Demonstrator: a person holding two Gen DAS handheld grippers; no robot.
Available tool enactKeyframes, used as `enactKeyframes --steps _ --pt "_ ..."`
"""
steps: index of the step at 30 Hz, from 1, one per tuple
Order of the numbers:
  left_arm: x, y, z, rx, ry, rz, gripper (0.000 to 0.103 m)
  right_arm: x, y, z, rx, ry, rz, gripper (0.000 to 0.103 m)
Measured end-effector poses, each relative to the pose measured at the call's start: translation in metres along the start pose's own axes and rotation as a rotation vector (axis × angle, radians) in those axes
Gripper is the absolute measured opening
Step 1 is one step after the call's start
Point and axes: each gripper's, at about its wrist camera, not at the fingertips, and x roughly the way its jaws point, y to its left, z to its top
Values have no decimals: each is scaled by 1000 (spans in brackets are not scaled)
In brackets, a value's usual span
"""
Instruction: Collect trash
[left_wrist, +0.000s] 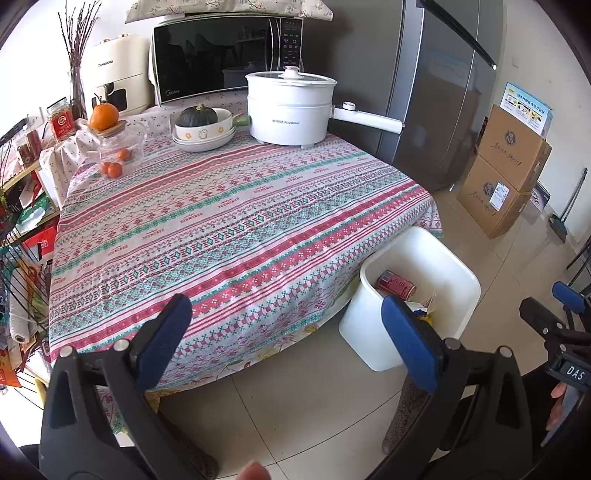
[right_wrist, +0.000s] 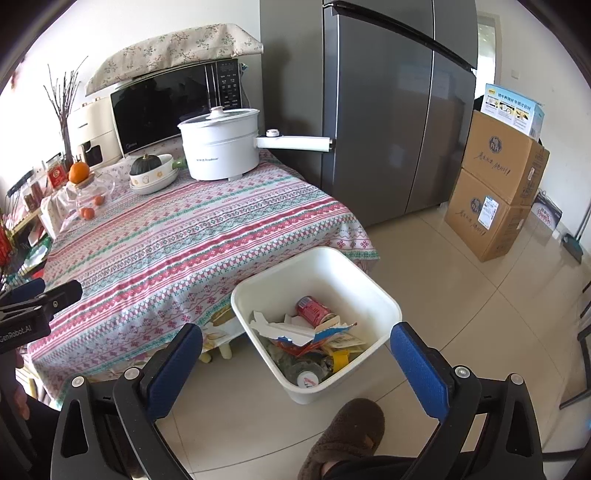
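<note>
**Right wrist view: bin loaded, both grippers idle**

Right wrist view: right gripper (right_wrist: 295, 363) hangs above the white trash bin (right_wrist: 384, 295), jaws spread wide, holding nothing. The bin stands on the floor at 5 o'clock off the bench (right_wrist: 184, 236) corner. Inside: red soda can (right_wrist: 314, 309), torn paper (right_wrist: 284, 326), wrappers, a bottle cap-end.

Left wrist view: left gripper (left_wrist: 286, 339) is over the bench's near edge, jaws also wide, empty. No loose trash visible on the tablecloth.

Risk, judged: the slippered foot (right_wrist: 351, 432) sits just beside the bin; a step could tip it. Reaching toward 12 o'clock could snag the electric cooking pot (left_wrist: 291, 107) by its projecting handle.
</note>
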Motion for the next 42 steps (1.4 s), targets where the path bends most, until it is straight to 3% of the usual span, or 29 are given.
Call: enactKeyframes --steps 4,42 --pt "-6 1 2 -10 -34 3 102 2 3 0 -8 6 0 103" --pt "-7 -13 -2 7 -30 -25 102 7 5 -1 -12 10 -19 103"
